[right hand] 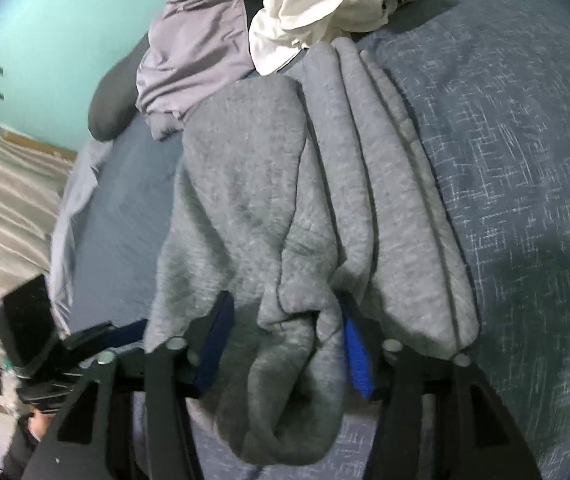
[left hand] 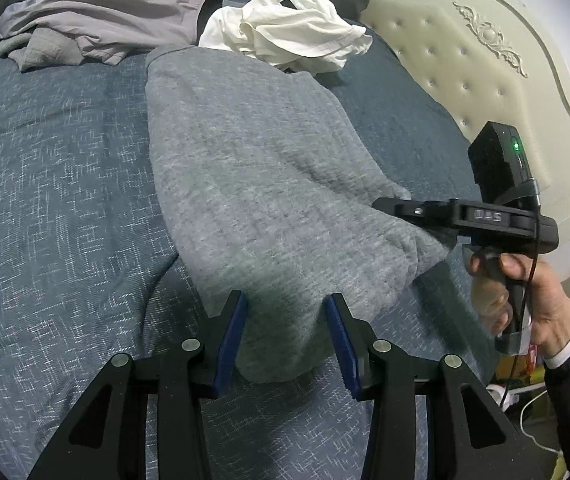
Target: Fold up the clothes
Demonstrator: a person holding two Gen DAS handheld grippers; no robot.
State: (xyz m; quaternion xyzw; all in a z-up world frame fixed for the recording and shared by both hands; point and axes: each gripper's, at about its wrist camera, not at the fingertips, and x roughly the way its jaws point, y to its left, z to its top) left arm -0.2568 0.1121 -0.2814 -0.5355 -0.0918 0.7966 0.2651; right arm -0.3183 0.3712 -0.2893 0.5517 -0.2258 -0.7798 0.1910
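Grey knitted sweatshirt-type garment (left hand: 269, 184): lies lengthwise on the blue cross-hatched bedspread (left hand: 57, 184), partly folded into a long narrow stack; layered edges show along its right side in the right wrist view.

Left gripper (left hand: 285, 336): blue pads stand either side of the near end of the garment. Cloth lies between them and appears to touch both, but I cannot tell whether they press it or only bracket it.

Right gripper (right hand: 285, 344): blue-padded fingers (right hand: 359, 356) closed in on a bunched end of the grey cloth, which spills over and between them. In the left wrist view the same gripper (left hand: 389, 206) bites the garment's right corner, with a hand (left hand: 533, 292) on the handle. Reads as a pinch.

Surroundings: crumpled white garment (left hand: 289, 36) and loose lilac garment (left hand: 105, 8) beyond the far end, touching or nearly so. Padded cream headboard (left hand: 465, 64) to the right.

Step in hand (judgement): both near-end corners being taken for a crosswise fold.

Next move calls for: firm grip at both corners, lifting together, carrying the near end over toward the far end with edges aligned. Risk: bunched right corner drags layers askew.
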